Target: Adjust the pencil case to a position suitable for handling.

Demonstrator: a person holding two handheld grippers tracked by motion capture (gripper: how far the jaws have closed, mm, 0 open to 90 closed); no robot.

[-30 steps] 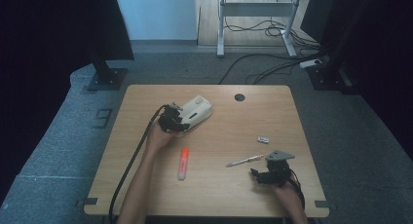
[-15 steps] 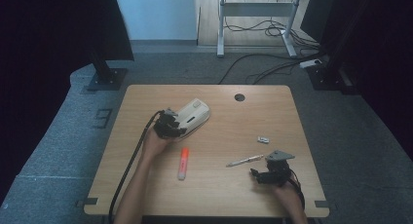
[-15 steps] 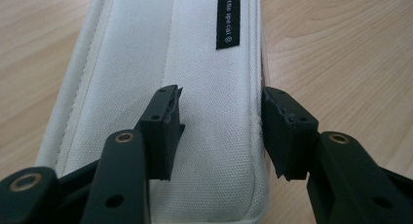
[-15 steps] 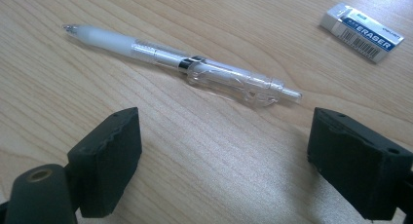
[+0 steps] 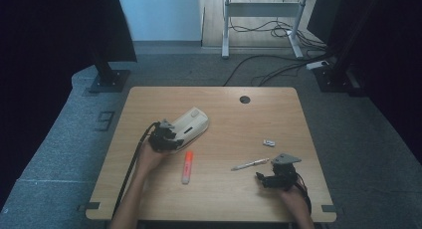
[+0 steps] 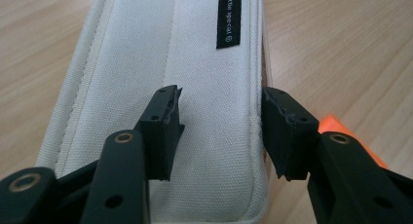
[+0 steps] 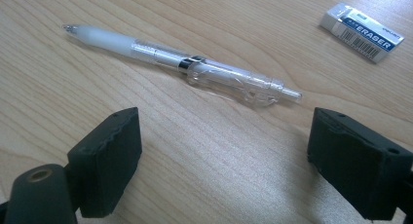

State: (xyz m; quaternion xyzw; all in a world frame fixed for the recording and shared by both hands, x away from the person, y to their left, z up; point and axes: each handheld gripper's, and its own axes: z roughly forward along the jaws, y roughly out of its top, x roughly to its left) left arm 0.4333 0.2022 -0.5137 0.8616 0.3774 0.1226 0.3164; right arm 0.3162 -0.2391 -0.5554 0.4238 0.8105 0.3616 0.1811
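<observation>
- A wooden table with rounded corners stands on grey carpet; a round cable hole sits near its far edge.
- Dark panels close in the left and right sides, the left one on a black foot.
- Behind, a pale blue wall and a metal frame with loose cables on the floor.
- The light is dim.

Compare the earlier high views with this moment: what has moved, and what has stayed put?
The left gripper, jaws around the white pencil case, has slid with it toward the table's left and nearer the person. The right gripper, pen, eraser and orange highlighter stayed in place.
</observation>
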